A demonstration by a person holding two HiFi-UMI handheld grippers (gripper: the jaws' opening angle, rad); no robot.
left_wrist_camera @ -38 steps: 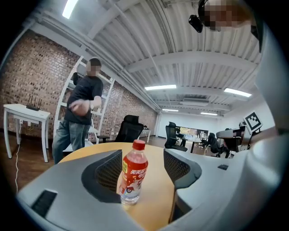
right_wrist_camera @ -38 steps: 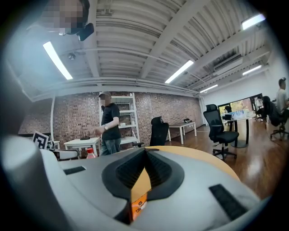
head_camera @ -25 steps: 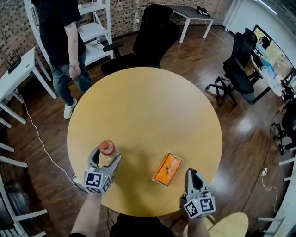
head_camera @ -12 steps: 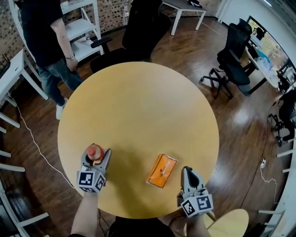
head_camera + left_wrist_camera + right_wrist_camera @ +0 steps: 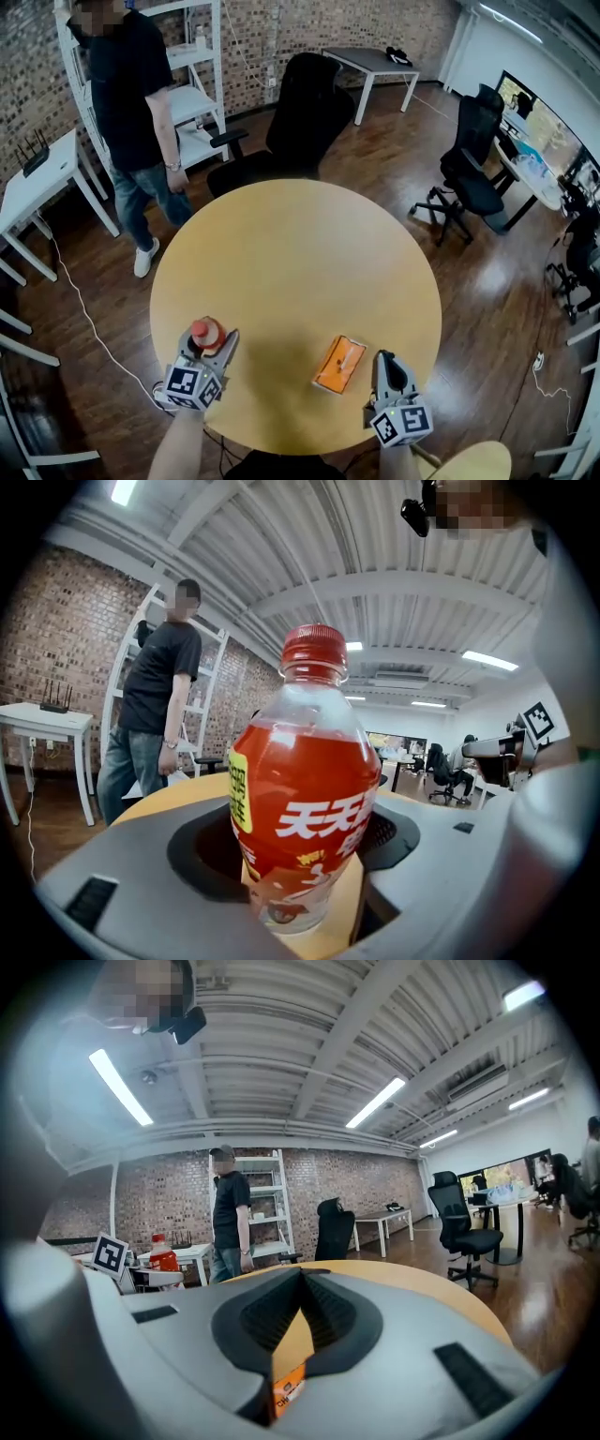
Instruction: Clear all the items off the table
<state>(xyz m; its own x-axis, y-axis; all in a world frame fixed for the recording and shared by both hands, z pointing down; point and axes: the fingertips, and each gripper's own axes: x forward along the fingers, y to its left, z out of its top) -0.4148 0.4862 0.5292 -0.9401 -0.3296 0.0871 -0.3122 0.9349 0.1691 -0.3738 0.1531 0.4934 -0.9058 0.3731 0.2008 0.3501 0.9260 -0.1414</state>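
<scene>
**Round table: two items, two grippers**

Item 1. Bottle (image 5: 207,334): clear plastic, red cap, red label with white print, red drink inside. It stands upright by the table's (image 5: 300,244) near-left edge.

Item 2. Orange packet (image 5: 339,365): flat and rectangular, lying askew close to the table's near edge, right of the middle and well apart from the bottle.

Item 3. Left gripper (image 5: 212,339): grey, with a marker cube at the back, and it reaches in over the near-left edge. Its jaws are closing with the bottle between them, one on each side of the lower body. In the left gripper view the pads sit against the label, grasping the bottle, and the bottle's base is down at the yellow tabletop.

Item 4. Right gripper (image 5: 385,357): at the near edge, just right of the orange packet and apart from it. Its claw is clenched with the tips together and nothing in it. The right gripper view shows only a thin wedge of tabletop and a corner of the packet below the tips.

Surroundings. A person (image 5: 131,103) in a dark top and jeans stands on the wooden floor beyond the far-left edge. A black office chair (image 5: 300,122) is drawn up at the far edge. A white shelf unit (image 5: 192,66) stands against the brick wall.
</scene>
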